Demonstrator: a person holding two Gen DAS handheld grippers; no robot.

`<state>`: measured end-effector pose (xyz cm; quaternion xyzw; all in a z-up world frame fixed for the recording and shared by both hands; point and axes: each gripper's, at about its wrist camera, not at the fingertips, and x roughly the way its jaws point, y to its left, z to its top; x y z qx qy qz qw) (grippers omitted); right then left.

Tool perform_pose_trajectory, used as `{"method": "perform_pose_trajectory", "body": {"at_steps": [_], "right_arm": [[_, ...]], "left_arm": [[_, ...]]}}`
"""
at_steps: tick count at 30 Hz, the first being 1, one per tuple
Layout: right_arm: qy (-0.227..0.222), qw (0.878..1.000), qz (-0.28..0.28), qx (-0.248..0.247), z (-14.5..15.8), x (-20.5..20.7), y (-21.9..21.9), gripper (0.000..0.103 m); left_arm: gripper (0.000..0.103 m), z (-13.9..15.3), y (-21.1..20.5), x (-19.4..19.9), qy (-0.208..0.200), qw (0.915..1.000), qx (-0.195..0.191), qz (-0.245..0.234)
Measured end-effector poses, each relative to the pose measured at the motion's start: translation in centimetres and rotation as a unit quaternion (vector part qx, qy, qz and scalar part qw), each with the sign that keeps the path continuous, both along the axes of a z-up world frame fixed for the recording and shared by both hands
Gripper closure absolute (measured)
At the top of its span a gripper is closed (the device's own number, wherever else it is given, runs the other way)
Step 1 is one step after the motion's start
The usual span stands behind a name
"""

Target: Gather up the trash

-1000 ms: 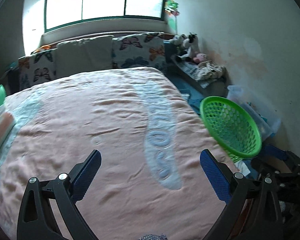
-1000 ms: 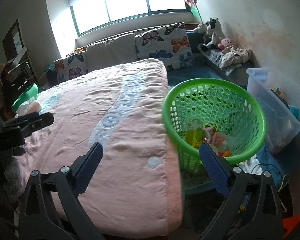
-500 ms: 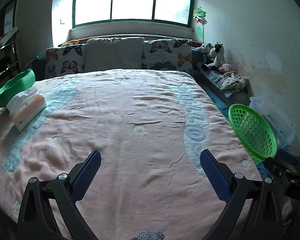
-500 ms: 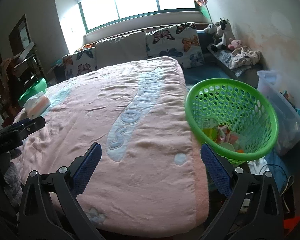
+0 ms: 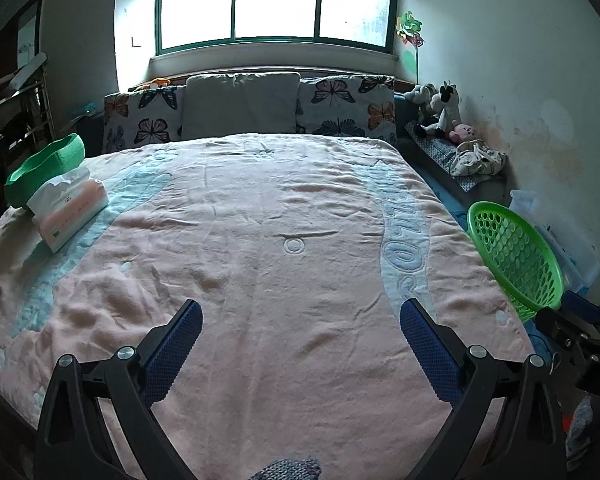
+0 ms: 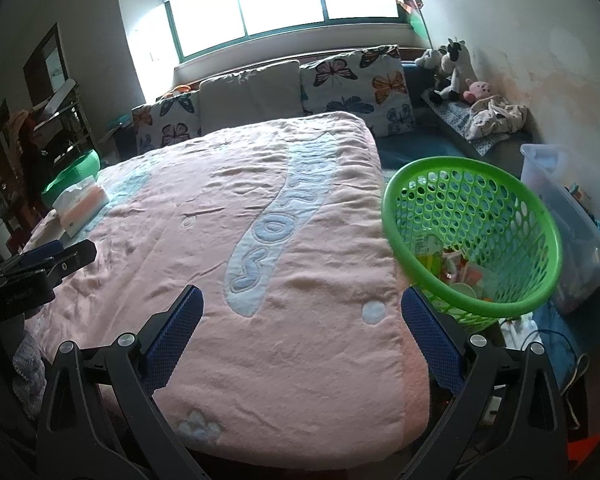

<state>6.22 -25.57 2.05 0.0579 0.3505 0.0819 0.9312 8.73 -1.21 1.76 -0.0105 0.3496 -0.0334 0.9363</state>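
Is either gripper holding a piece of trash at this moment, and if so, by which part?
Nothing is held. The left gripper and right gripper are both open over the pink blanket, with nothing between the fingers.

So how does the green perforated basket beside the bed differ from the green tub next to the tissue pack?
The green basket has walls full of holes; the green tub has solid walls. The basket stands off the bed's right edge and holds colourful trash; the tub sits on the pink blanket at the left edge, behind the tissue pack, its contents hidden. The basket is a brighter lime, the tub a deeper green. Both are open-topped and tilted in view.
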Motion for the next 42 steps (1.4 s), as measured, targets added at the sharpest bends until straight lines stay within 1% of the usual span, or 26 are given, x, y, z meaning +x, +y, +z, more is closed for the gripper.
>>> {"method": "perform_pose_trajectory", "body": {"at_steps": [21, 42], "right_arm": [[0.0, 1.0, 0.011, 0.002, -0.06, 0.12, 0.56, 0.004], [0.004, 1.0, 0.017, 0.005, -0.27, 0.25, 0.94, 0.004]], "left_arm": [[0.007, 0.09, 0.42, -0.54, 0.003, 0.9999, 0.006, 0.012], [0.007, -0.52, 0.83, -0.43, 0.012, 0.9997, 0.002, 0.019]]}}
